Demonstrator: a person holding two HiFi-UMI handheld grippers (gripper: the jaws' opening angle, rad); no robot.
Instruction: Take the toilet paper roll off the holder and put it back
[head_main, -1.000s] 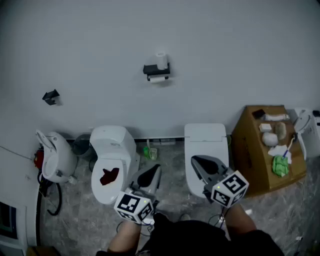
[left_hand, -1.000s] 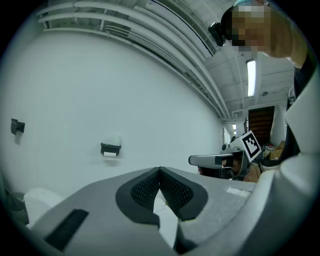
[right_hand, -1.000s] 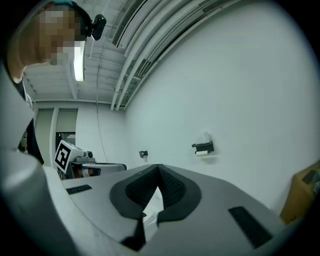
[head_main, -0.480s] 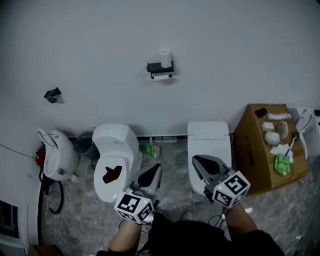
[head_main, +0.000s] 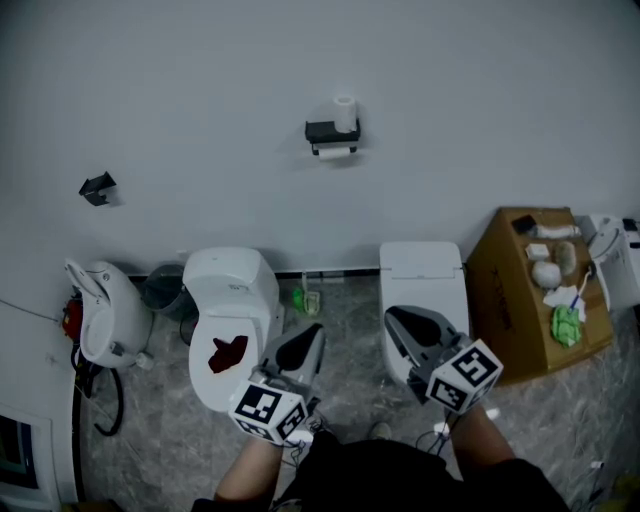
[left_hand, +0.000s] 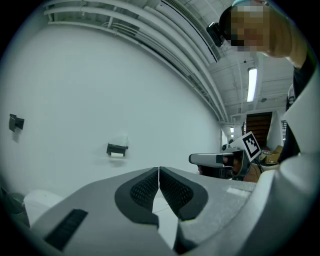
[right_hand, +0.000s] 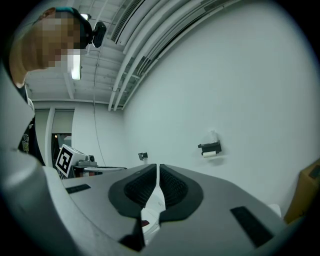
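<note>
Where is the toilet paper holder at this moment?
In the head view the holder hangs on the white wall, upper middle, above and right of the open toilet.

The holder (head_main: 327, 132) is a small black bracket with a flat shelf on top, fixed high on the plain white wall (head_main: 200, 100). A white toilet paper roll (head_main: 336, 152) sits in it, lying level just under the shelf, its length running along the wall. A second roll (head_main: 346, 112), also white, stands upright on the right end of the shelf, touching it. In both gripper views the holder looks small and far off.
</note>
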